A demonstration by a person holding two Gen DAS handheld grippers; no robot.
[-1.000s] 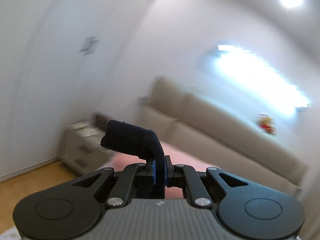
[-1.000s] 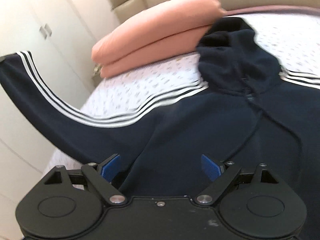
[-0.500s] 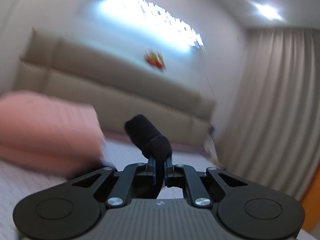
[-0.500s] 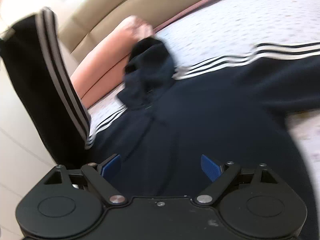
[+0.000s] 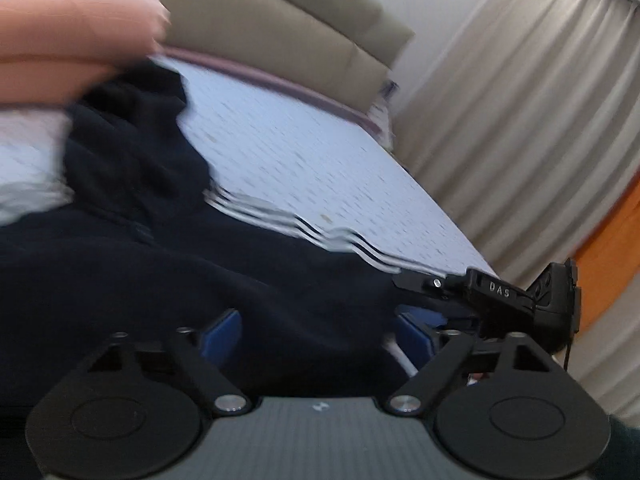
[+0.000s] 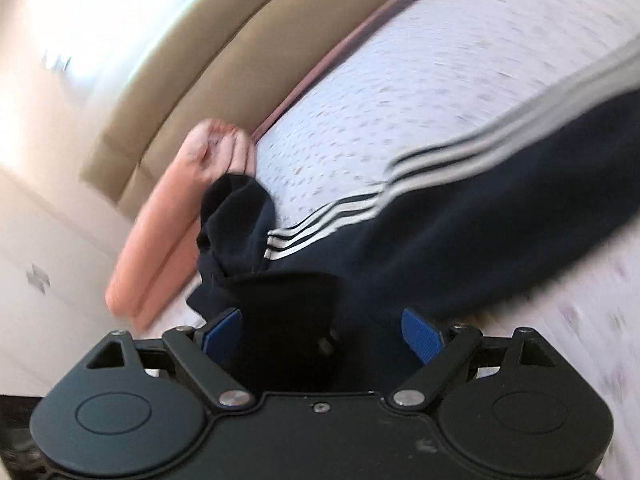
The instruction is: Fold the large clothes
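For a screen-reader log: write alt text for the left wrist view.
Open left tongs hover over a navy hoodie with white sleeve stripes, spread on a speckled white bedsheet. The right tongs show at the right edge, with a folded pink blanket, beige headboard and curtains behind.

The bed [image 5: 320,160] — white speckled cover — carries the navy striped hoodie [image 6: 460,240] and folded pink bedding [image 6: 168,232].

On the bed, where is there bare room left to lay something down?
Bare patterned white bedsheet stretches between the navy white-striped hoodie and the beige padded headboard, out to the grey curtain side. It is crowded where the folded pink blanket meets the hood, and under both open grippers.
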